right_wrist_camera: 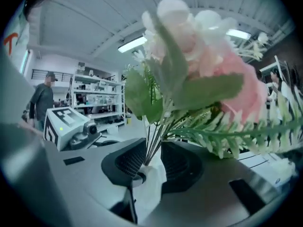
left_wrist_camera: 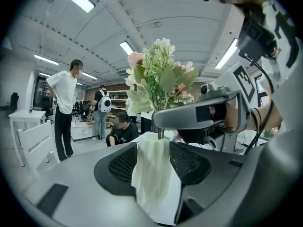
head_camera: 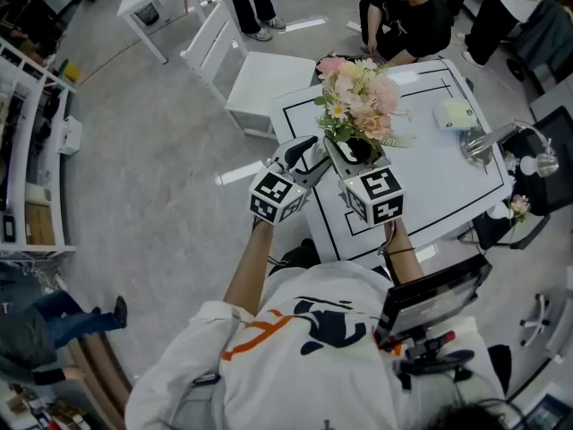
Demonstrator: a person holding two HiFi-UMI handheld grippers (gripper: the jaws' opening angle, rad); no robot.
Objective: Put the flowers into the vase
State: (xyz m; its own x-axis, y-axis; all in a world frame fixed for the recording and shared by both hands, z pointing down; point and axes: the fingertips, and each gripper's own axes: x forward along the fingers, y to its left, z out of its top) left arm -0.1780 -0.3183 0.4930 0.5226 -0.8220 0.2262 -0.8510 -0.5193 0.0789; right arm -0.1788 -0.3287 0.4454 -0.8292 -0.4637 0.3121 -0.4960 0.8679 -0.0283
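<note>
At the desk (head_camera: 448, 182) corner, the left gripper (left_wrist_camera: 152, 157) had its jaws clenched on the vase (left_wrist_camera: 154, 178). The right gripper (right_wrist_camera: 150, 161) had its jaws released around the flowers (head_camera: 363, 97), whose stems (right_wrist_camera: 152, 143) apparently sat in the vase. It seemed best to back straight out, keeping the vase upright.

- Left gripper (left_wrist_camera: 152, 148): tilted slightly below level, jaws clamped on a pale vase (left_wrist_camera: 152, 176).
- Right gripper (right_wrist_camera: 152, 161): just right of the left claw, jaws parted, flower stems (right_wrist_camera: 154, 141) standing loose between them.
- Left forearm (head_camera: 249, 271), right forearm (head_camera: 401, 256): bare, stretched forward behind each claw.
</note>
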